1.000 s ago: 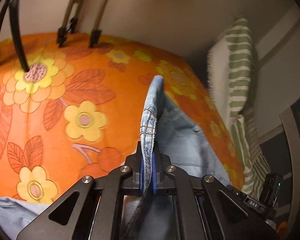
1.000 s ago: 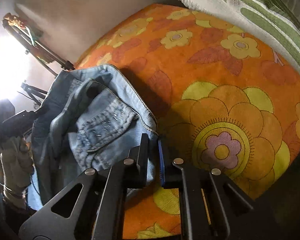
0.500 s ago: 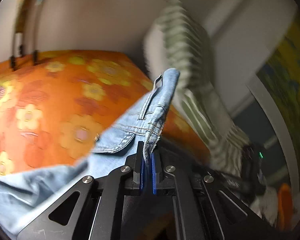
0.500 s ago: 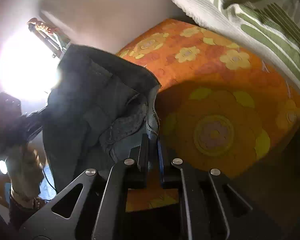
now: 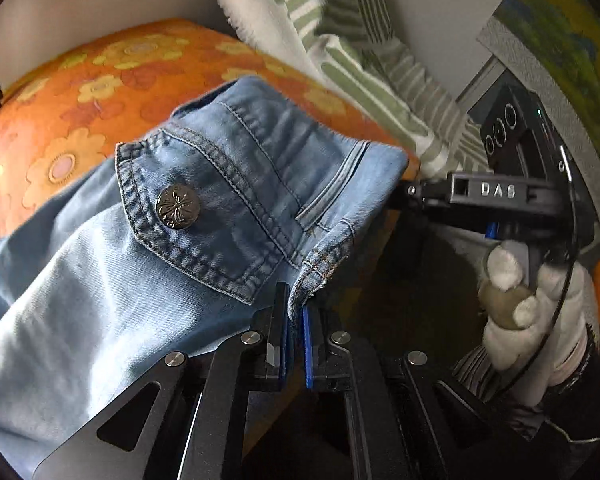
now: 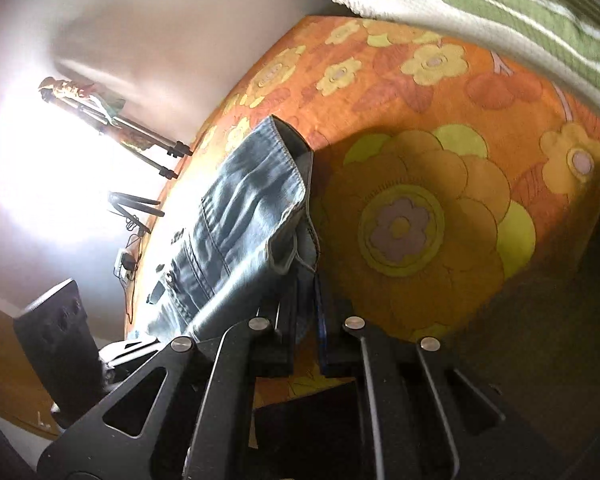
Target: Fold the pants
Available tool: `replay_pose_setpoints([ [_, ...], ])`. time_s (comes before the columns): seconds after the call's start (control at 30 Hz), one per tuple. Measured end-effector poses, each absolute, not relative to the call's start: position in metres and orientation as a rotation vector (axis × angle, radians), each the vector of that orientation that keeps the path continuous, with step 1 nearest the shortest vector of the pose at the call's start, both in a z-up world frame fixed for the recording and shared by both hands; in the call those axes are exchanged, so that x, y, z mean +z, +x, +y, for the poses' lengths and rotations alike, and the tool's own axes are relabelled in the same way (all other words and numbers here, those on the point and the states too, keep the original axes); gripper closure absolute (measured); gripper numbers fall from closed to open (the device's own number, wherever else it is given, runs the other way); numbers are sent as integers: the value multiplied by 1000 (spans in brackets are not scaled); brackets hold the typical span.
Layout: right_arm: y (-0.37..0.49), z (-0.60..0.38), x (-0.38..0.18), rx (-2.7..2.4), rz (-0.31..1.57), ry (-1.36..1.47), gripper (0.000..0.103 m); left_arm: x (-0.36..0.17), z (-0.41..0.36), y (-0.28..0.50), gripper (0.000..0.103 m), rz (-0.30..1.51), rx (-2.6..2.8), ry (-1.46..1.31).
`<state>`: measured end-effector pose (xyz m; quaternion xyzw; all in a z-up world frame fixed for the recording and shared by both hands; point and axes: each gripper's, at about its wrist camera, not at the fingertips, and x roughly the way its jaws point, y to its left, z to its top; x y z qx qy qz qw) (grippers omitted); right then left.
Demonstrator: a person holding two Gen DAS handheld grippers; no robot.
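Note:
Light blue denim pants (image 5: 204,200) hang stretched at the waistband over an orange floral bed (image 5: 80,92). A metal button (image 5: 178,206) shows on the front. My left gripper (image 5: 296,312) is shut on one waistband corner. My right gripper (image 6: 306,312) is shut on the other corner of the pants (image 6: 244,216); in the left wrist view it (image 5: 404,192) meets the far end of the waistband, held by a gloved hand (image 5: 532,300). The legs trail off to the lower left.
A green and white striped blanket (image 5: 352,52) lies at the head of the bed, also in the right wrist view (image 6: 500,4). The bed (image 6: 440,160) meets a white wall. Tripod legs (image 6: 148,148) stand by a bright window.
Both grippers have lifted the waistband and pulled it taut between them. The left gripper has swung right, so the button front now faces its camera.

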<state>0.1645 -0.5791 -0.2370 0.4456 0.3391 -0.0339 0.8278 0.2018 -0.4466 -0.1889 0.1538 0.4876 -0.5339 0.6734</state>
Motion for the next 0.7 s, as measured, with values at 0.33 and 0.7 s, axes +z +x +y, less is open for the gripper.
replay_pose_setpoints([
  [0.33, 144, -598, -222, -275, 706, 833, 88, -185, -446, 199, 88, 1133, -1214, 369],
  [0.7, 178, -583, -178, -103, 590, 714, 87, -128, -334, 244, 74, 1009, -1069, 184],
])
